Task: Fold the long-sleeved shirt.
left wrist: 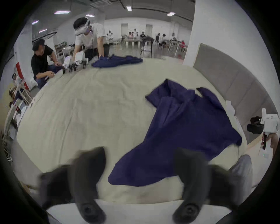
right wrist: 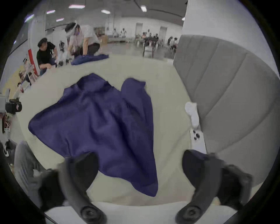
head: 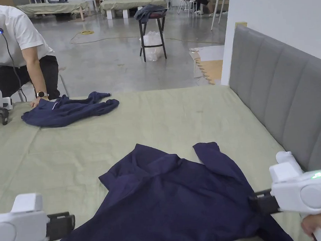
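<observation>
Left claw point(left wrist: 140, 163) jaws apart, above bed point(head: 176, 114), beside shirt hem. Navy long-sleeved shirt point(head: 176, 201) spread rumpled on bed, centre-near edge. Right claw point(right wrist: 140, 166) jaws apart, over shirt's right corner; grey headboard point(head: 286, 98) beyond.

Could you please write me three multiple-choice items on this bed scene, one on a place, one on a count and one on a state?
1. Where does the near dark blue long-sleeved shirt lie?
A. on the pale green bed sheet
B. on the concrete floor
C. over the grey padded headboard

2. How many dark blue garments lie on the sheet?
A. one
B. two
C. three

3. How do the left tongs and right tongs stand?
A. both open, holding nothing
B. both shut on the shirt
C. left shut, right open

Answers:
1 A, the shirt is spread on the sheet beside the headboard.
2 B, a second crumpled blue garment lies at the far edge.
3 A, each gripper view shows its jaws wide apart.
</observation>
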The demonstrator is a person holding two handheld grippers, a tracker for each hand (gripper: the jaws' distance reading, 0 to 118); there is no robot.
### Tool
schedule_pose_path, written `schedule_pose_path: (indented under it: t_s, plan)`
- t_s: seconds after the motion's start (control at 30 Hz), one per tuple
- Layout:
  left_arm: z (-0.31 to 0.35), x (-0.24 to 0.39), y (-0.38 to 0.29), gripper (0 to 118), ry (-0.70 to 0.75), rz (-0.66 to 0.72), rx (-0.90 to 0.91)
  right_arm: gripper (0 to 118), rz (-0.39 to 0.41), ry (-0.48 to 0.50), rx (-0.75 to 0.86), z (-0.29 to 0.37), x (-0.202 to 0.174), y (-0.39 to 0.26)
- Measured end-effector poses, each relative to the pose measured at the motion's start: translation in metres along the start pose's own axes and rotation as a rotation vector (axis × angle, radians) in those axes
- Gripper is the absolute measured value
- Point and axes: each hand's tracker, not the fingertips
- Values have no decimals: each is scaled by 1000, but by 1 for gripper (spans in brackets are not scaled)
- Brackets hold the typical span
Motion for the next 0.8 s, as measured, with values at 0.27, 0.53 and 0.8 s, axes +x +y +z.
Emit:
schedule_pose_path:
  t_s: [0.27,0.53,0.8]
  plan:
    - [-15,3,-10,98,0,54,27,0,40,60,49,11,-21,13]
    - [-87,-48,-46,93,170,67,-289,0,89,120,3,-16,-47,18]
    - [-125,-43,-46,72,94,58,-420,1,154,167,-9,-71,-78,71]
